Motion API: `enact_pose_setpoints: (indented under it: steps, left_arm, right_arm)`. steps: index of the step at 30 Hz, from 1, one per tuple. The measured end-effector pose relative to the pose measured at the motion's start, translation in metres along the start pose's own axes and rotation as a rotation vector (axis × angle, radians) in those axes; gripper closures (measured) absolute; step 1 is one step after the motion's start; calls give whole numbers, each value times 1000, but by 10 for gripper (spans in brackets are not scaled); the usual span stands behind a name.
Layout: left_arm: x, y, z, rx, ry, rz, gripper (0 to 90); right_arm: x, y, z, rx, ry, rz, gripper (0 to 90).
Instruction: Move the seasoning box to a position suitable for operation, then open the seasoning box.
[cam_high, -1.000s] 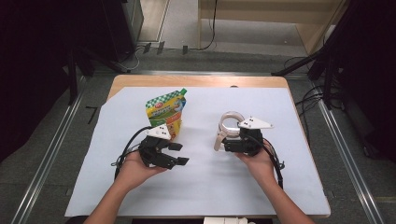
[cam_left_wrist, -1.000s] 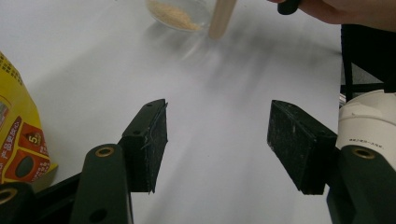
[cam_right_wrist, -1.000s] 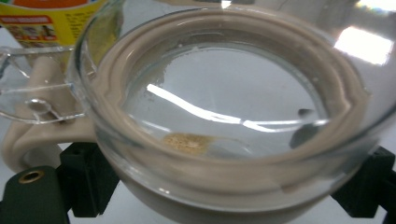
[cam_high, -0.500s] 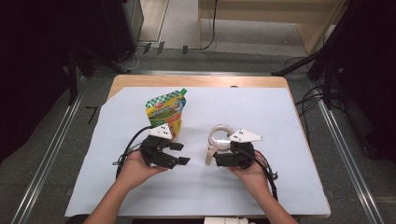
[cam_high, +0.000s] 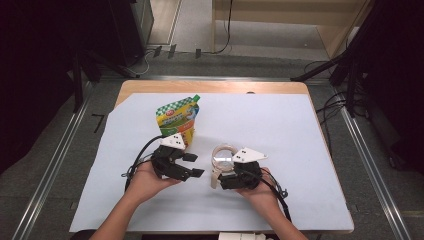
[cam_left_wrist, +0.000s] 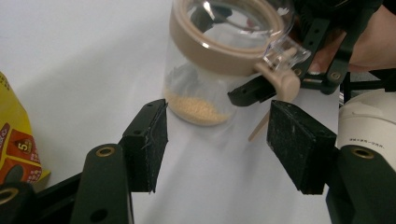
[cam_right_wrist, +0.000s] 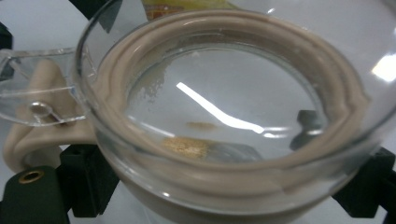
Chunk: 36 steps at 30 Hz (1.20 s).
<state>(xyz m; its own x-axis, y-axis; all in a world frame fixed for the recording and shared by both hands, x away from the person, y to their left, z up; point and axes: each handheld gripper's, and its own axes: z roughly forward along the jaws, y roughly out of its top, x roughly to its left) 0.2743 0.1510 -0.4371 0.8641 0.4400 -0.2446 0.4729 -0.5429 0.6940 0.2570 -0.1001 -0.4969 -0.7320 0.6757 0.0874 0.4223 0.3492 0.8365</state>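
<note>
Jar (cam_high: 223, 161) clamped in right hand-held gripper (cam_high: 216, 176); left hand-held gripper (cam_high: 196, 165) open; pouch (cam_high: 176, 119) behind.

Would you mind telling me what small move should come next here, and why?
Probably bring the open left gripper forward to the lid latch. The right gripper is shut on the clear jar, whose beige-ringed lid looks closed, and the latch sits just beyond the left jaws. The pouch lies untouched behind.

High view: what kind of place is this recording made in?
Probably a lab or recording workspace: a wooden table covered with a white sheet, metal floor rails on both sides, and cables trailing over grey carpet.
</note>
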Motion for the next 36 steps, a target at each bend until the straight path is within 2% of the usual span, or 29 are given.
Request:
enact_pose_setpoints:
  steps: [4, 8, 10, 11, 16, 19, 21, 23, 26, 30, 31, 32, 33, 36]
  left_arm:
    - [0, 0, 0, 0, -1, -2, 389]
    - [0, 0, 1, -2, -4, -2, 388]
    - [0, 0, 1, 1, 0, 1, 388]
    - [0, 0, 0, 3, 0, 2, 388]
    - [1, -1, -2, -12, 2, -8, 389]
    - [0, 0, -4, -22, 22, -6, 419]
    - [0, 0, -4, -29, 28, -10, 444]
    - [0, 0, -7, -46, 16, -15, 462]
    - [0, -1, -8, -40, 16, -18, 481]
    - [-2, 0, -7, -36, 15, -21, 539]
    - [-3, 0, -6, -29, 11, -22, 555]
    - [-3, 0, -6, -29, 11, -22, 556]
    - [-4, 1, -5, -26, 8, -24, 577]
    - [-7, 1, -4, -29, -24, -24, 623]
  right_arm:
    - [1, -3, 0, 0, -1, -29, 116]
    - [0, -4, 1, -5, 12, -13, 107]
    - [-2, -3, 2, 15, 26, 13, 79]
    - [-3, -2, 3, 41, 17, 15, 31]
    - [-6, -2, -4, 62, 23, 6, 32]
    - [-6, -2, -12, 107, 45, 36, 72]
    - [-5, -2, -18, 114, 47, 29, 92]
    - [-5, -1, -21, 117, 47, 27, 109]
    - [-8, -1, -33, 113, 56, 20, 135]
    - [-20, -6, -55, 109, 58, 37, 249]
    - [-23, -6, -59, 98, 65, 43, 288]
    - [-23, -6, -59, 98, 65, 43, 288]
    - [-26, -5, -66, 73, 58, 53, 354]
    - [-29, -3, -69, 63, 54, 71, 400]
